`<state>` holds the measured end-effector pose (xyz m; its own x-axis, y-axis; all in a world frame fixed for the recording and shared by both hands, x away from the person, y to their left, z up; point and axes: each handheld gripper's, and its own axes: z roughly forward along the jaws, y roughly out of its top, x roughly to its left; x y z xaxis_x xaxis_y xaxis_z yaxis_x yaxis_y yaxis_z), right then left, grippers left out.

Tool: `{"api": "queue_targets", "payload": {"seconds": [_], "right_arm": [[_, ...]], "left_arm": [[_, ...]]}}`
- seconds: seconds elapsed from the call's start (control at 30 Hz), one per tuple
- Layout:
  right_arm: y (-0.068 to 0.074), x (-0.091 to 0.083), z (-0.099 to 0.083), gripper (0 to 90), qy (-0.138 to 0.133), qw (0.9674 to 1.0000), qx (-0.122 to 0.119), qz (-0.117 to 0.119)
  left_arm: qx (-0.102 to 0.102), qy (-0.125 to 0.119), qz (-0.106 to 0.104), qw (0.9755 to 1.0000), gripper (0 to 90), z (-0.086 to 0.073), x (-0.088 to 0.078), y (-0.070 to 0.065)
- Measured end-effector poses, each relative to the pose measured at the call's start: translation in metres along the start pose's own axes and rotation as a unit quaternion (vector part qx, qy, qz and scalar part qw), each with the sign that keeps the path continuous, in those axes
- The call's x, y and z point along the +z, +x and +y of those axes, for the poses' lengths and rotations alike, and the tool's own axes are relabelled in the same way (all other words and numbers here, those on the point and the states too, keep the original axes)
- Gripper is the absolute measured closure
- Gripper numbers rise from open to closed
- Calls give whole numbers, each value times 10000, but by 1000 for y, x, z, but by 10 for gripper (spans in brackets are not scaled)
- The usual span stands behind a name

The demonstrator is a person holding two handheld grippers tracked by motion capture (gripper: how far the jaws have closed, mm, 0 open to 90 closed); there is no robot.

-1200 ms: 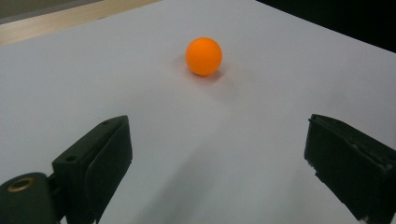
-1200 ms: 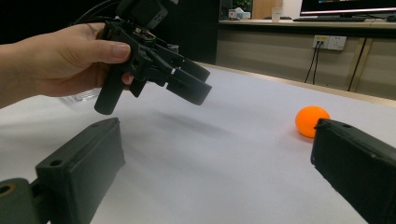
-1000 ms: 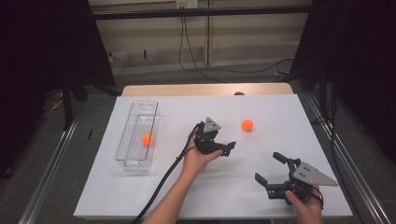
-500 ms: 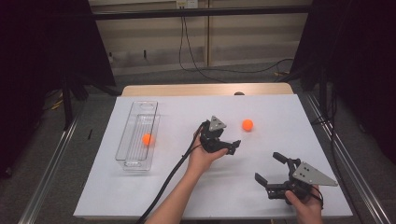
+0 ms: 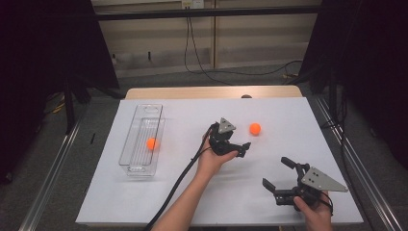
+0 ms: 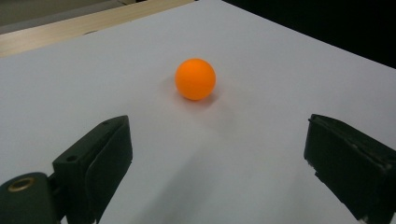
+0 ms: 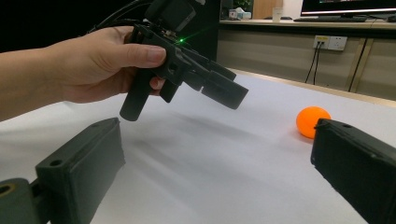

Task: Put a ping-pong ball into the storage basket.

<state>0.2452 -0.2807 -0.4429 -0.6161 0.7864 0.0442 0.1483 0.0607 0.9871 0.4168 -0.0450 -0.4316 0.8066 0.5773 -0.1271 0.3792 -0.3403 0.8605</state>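
Left gripper lining up on the loose ball, jaws spread and empty

At the left of the table [image 5: 192, 202] a clear tray [image 5: 130, 144] already holds one orange ball [image 5: 151, 143]. Mid-table, the left gripper [image 5: 239, 150] hovers near the second ball [image 5: 255, 128], which lies free on the white sheet ahead of its wide-open jaws, not yet between them; its own view centres that ball [image 6: 195, 79]. At the right, the right gripper [image 5: 279, 175] sits low near the table's front edge, jaws apart, holding nothing. The reach looks like the step in hand; next the left gripper should ease forward until the ball sits between the pads, close gently so it doesn't roll away, then carry it to the tray.
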Motion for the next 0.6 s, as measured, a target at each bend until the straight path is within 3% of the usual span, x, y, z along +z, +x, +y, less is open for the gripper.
{"api": "queue_targets", "payload": {"seconds": [0.6], "right_arm": [[0,0,0,21,-3,10000,1,11]], "left_arm": [[20,41,52,10000,80,3,13,-1]]}}
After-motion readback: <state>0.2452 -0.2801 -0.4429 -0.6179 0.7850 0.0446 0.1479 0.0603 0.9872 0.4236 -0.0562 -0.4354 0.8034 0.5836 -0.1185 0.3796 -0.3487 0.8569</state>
